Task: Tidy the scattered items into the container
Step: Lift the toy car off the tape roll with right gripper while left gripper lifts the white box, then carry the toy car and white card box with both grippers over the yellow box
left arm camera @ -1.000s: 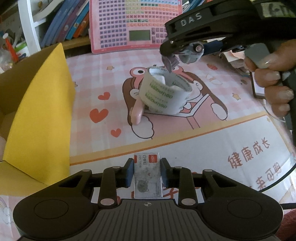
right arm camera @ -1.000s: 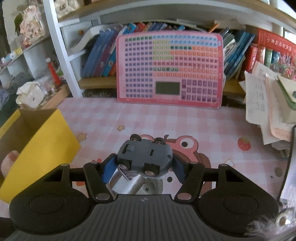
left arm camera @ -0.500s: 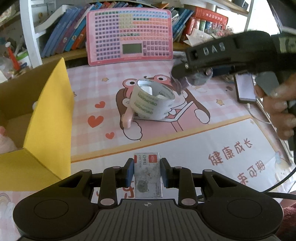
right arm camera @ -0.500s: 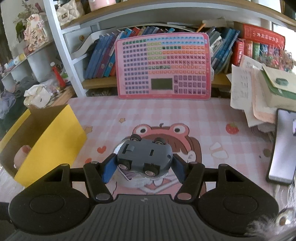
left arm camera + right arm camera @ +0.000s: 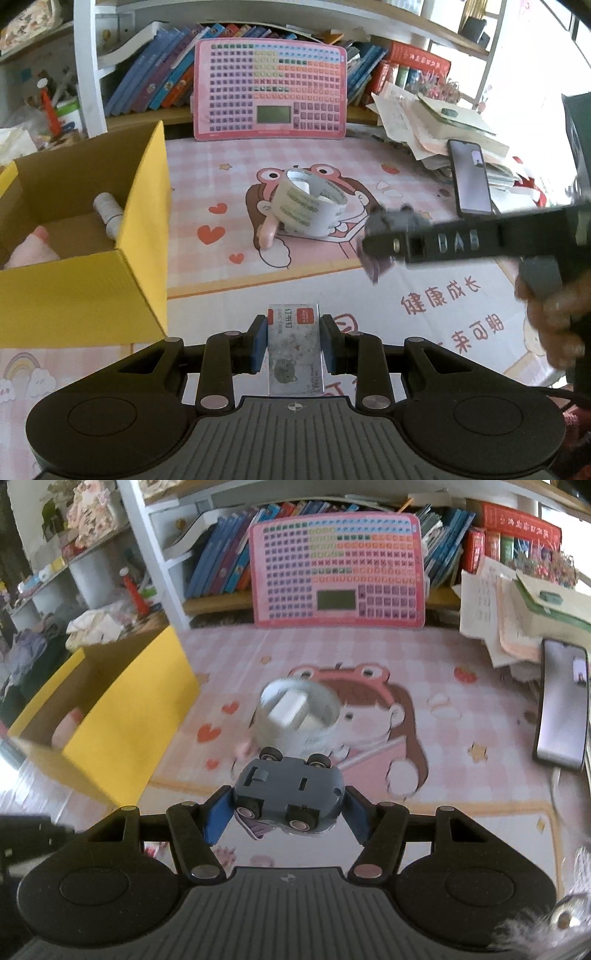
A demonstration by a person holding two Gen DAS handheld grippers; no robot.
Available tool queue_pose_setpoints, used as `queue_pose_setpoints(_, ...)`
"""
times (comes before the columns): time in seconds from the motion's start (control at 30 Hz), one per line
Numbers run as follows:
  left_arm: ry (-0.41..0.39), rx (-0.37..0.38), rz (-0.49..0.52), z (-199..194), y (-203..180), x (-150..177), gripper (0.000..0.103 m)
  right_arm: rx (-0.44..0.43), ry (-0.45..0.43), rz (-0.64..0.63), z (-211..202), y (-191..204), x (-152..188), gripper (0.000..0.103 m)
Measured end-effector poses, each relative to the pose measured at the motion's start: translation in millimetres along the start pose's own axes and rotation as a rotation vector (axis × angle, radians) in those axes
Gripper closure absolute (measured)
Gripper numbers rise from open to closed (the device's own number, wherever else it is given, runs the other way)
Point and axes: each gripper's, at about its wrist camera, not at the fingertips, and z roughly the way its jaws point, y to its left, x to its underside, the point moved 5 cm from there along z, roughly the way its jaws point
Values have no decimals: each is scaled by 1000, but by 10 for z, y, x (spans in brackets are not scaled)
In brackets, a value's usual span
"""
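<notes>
Two grippers are each clamped on a thing above the counter [image 5: 229,170], which is covered by a pink cartoon mat. The left gripper [image 5: 294,345] has its jaws together on a small box of staples [image 5: 295,349], held upright between the blue pads, close to the near corner of the yellow cardboard box [image 5: 110,280]. The right gripper [image 5: 284,808] has its jaws pressed on a grey toy car [image 5: 288,794], which lies upside down with its wheels up; in the left wrist view this gripper shows to the right of the box, well apart from it and blurred.

The yellow cardboard box stands open at the left edge of the counter. Inside it lie a white spool-like cylinder [image 5: 107,214] against the right wall and a pink soft thing [image 5: 31,251] at the near left. To the right of the box, near the middle of the mat, sits a roll of clear tape [image 5: 308,210], tilted, with a small pink thing [image 5: 267,232] just beside it on the box's side. Farther right of the box a phone [image 5: 471,177] lies flat by a pile of papers. Behind the box's far corner a pink keyboard toy [image 5: 269,88] leans on the bookshelf.
</notes>
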Motion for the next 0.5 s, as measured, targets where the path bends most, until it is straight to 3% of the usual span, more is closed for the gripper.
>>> queue_pose_setpoints(0.5, -43, 21, -8, -560, 501, 385, 74, 20, 45, -14, -216, 771, 488, 42)
